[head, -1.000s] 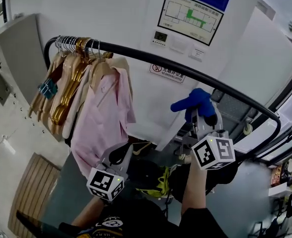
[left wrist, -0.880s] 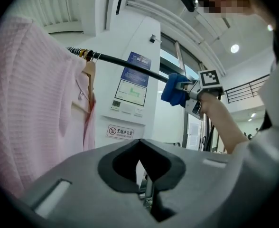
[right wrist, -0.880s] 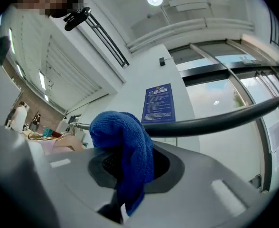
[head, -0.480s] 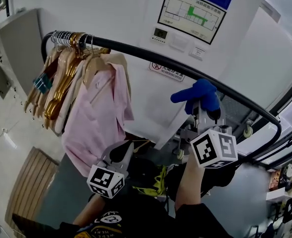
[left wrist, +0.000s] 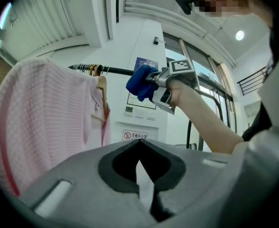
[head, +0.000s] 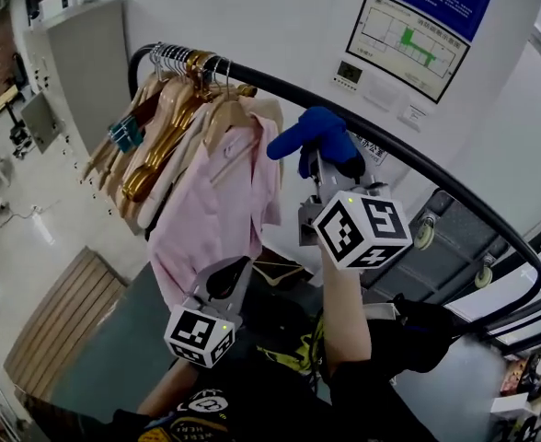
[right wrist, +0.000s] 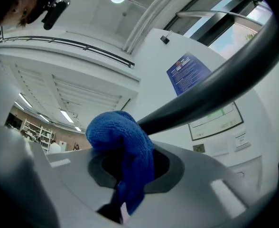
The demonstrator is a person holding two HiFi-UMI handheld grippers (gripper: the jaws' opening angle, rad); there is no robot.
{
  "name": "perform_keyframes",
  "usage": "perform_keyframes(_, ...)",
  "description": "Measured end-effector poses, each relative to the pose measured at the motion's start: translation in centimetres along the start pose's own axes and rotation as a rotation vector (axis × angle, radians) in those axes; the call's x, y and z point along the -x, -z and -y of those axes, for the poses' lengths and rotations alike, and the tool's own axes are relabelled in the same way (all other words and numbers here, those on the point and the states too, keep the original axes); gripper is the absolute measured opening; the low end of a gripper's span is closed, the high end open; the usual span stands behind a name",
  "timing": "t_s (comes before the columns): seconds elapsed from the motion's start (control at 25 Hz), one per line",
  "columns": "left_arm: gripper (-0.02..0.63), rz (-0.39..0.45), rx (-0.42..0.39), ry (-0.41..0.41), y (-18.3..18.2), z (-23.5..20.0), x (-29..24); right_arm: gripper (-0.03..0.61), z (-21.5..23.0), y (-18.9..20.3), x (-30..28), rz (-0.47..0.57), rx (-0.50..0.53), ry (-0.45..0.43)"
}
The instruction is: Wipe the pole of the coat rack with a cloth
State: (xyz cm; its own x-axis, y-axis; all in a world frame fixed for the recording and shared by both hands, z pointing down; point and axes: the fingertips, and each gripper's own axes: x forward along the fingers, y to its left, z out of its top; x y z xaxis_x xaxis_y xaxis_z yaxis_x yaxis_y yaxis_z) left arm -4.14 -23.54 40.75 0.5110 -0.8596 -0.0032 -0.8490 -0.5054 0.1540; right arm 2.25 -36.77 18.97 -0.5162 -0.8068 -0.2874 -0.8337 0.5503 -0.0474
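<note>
A black coat-rack pole (head: 408,155) runs from upper left to lower right in the head view. My right gripper (head: 330,166) is raised to it, shut on a blue cloth (head: 315,136) that presses against the pole just right of the hangers. In the right gripper view the blue cloth (right wrist: 123,148) bunches between the jaws against the pole (right wrist: 215,91). My left gripper (head: 223,288) hangs low below the clothes, shut with nothing in it. From the left gripper view I see the blue cloth (left wrist: 140,82) on the pole (left wrist: 118,71).
Wooden and gold hangers (head: 174,99) with a pink shirt (head: 220,201) crowd the pole's left end. A white wall with a floor-plan sign (head: 407,35) stands behind. A wooden mat (head: 59,325) lies on the floor at lower left.
My right gripper has slid the blue cloth leftward along the pole, closer to the hangers. The head view has swung, shifting everything rightward. The left gripper stays low.
</note>
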Motion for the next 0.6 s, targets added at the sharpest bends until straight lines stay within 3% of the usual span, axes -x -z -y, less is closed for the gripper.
perform_keyframes(0.36,0.003,0.019,-0.013,-0.07,-0.9,-2.1,2.0,0.076,-6.0,3.0,-8.0,-0.092,-0.041,-0.152)
perform_keyframes(0.6,0.003,0.008,-0.02,-0.026,-0.9,-1.0,1.3,0.077,-4.5,1.6,-4.9,-0.072,-0.066,-0.154)
